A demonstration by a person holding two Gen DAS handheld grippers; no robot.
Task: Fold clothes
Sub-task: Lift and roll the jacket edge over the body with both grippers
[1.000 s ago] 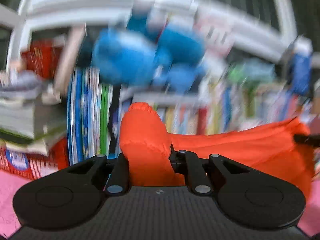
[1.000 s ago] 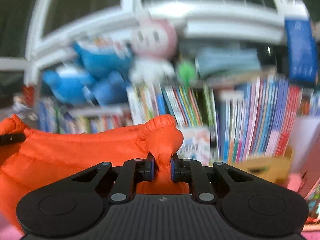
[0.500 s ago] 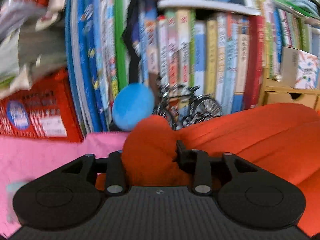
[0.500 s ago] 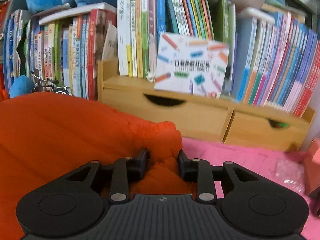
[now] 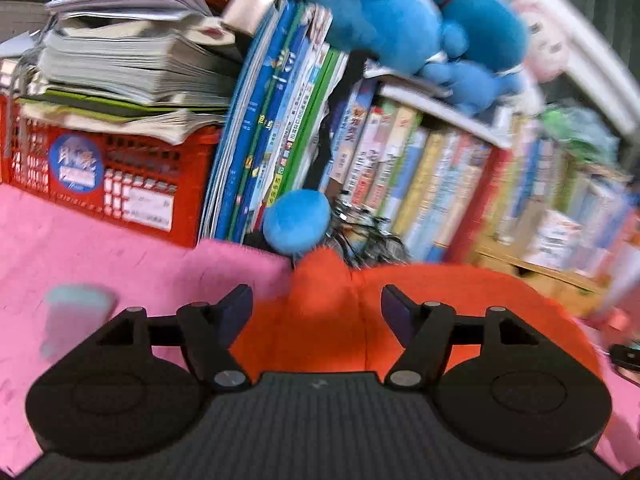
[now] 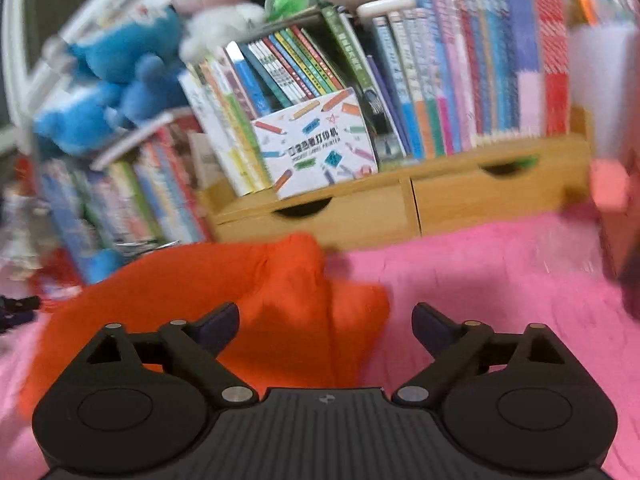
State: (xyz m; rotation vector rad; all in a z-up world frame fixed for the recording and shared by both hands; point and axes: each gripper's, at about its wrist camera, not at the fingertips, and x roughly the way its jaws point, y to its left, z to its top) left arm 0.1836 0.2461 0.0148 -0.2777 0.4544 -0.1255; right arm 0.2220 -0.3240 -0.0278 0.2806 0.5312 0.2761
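Both grippers, left (image 5: 316, 312) and right (image 6: 325, 326), have lowered and just opened their fingers wide, releasing the orange garment (image 6: 248, 300) onto the pink surface (image 6: 500, 280) before the bookshelf (image 6: 400, 200), apparently to set down a fold.

Red crate (image 5: 112, 176), books (image 6: 440, 92), blue plush (image 5: 400, 28), pink cover (image 6: 500, 280).

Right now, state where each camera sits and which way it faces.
Left wrist: on the left gripper, looking forward and slightly down past open jaws at the orange garment, pink cloth, red crate and books.
Right wrist: on the right gripper, jaws open, facing the garment's other end, wooden drawers and books.
Shared: the garment, pink cloth, blue plush toys; no hand shows.
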